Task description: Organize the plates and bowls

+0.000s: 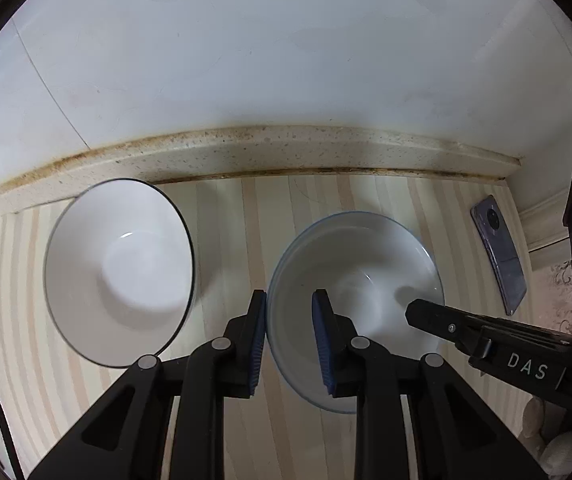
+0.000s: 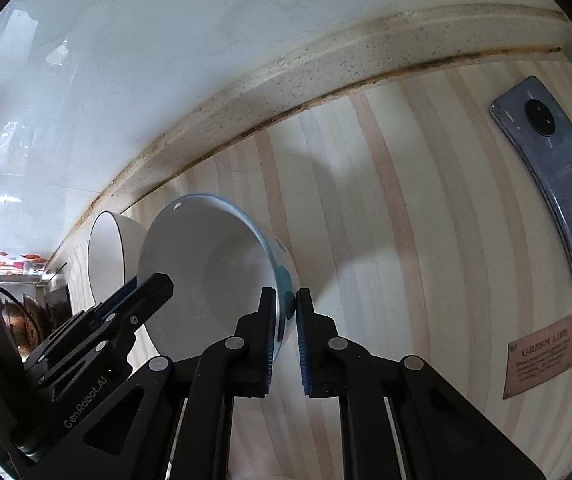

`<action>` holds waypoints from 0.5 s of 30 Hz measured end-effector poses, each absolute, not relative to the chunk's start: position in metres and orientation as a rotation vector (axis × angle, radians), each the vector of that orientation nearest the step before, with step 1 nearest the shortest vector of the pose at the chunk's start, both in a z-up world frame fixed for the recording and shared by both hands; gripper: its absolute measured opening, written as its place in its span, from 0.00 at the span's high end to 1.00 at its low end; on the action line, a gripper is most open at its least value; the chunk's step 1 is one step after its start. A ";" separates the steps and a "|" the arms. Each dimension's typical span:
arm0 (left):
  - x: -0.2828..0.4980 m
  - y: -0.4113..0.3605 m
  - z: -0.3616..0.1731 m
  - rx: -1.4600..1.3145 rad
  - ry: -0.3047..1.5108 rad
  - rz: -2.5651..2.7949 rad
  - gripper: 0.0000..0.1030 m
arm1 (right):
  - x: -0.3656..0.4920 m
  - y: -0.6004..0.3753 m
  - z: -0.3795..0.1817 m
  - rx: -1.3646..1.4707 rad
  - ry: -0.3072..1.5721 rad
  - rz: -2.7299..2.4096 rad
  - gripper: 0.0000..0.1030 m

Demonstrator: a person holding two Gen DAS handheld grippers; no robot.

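Two white bowls stand upright on a striped mat (image 1: 222,216) that covers the counter in front of a speckled stone ledge (image 1: 246,148) and a white tiled wall (image 1: 246,40).

The blue-rimmed bowl (image 1: 356,280) stands toward the right of the mat. The left gripper (image 1: 289,340) straddles the near-left part of its rim: one blue-padded finger is outside the wall and the other is inside the bowl. The jaws stand apart with a clear gap around the rim; the pads do not appear to press on it.

The right gripper (image 2: 286,336) holds the opposite side of the same bowl (image 2: 214,272). In the right wrist view its two fingers are closed to a narrow slot with the bowl wall between them, at a blue mark on the outside of the bowl. In the left wrist view, one black finger of this gripper (image 1: 426,316) reaches over the right rim into the bowl.

The second bowl, with a thin dark rim (image 1: 120,268), stands to the left of the first, apart from it and nearer the ledge. No gripper touches it.

A phone (image 1: 498,256) lies face down near the right edge of the mat, well apart from both bowls. A small brown label (image 2: 542,352) printed "GREEN LIFE" sits on the mat near the phone.
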State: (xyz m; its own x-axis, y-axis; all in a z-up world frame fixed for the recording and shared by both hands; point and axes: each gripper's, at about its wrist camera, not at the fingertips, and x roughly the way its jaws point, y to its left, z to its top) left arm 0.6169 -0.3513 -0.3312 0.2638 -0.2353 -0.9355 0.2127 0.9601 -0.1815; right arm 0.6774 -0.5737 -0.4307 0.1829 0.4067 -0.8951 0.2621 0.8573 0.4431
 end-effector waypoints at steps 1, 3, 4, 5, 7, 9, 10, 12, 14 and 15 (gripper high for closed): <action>0.616 -0.352 -0.330 -0.023 1.267 -0.308 0.80 | 0.676 -0.574 -0.429 0.574 1.408 0.110 0.89; 0.616 -0.352 -0.325 -0.030 1.269 -0.319 0.80 | 0.670 -0.573 -0.423 0.569 1.403 0.115 0.89; 0.611 -0.351 -0.320 -0.026 1.261 -0.322 0.80 | 0.665 -0.573 -0.419 0.568 1.402 0.120 0.89; 0.608 -0.351 -0.316 -0.022 1.254 -0.323 0.80 | 0.659 -0.573 -0.413 0.564 1.395 0.120 0.89; 0.597 -0.350 -0.304 -0.018 1.225 -0.324 0.80 | 0.643 -0.573 -0.395 0.545 1.371 0.130 0.93; 0.584 -0.350 -0.289 -0.033 1.198 -0.357 0.80 | 0.629 -0.571 -0.377 0.555 1.352 0.151 0.96; 0.575 -0.351 -0.282 -0.035 1.190 -0.372 0.80 | 0.619 -0.566 -0.364 0.516 1.345 0.133 0.97; 0.558 -0.356 -0.271 -0.012 1.153 -0.386 0.80 | 0.608 -0.559 -0.349 0.424 1.311 0.093 0.97; 0.548 -0.359 -0.272 0.029 1.144 -0.393 0.80 | 0.604 -0.556 -0.351 0.433 1.312 0.086 0.96; 0.546 -0.359 -0.273 0.046 1.143 -0.389 0.80 | 0.602 -0.558 -0.353 0.450 1.311 0.092 0.96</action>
State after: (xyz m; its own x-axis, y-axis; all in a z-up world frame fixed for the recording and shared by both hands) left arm 0.5458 -0.3587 -0.2727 0.3553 -0.2775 -0.8926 0.3239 0.9323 -0.1610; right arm 0.6022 -0.5582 -0.3529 0.2668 0.3160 -0.9105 0.1851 0.9103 0.3702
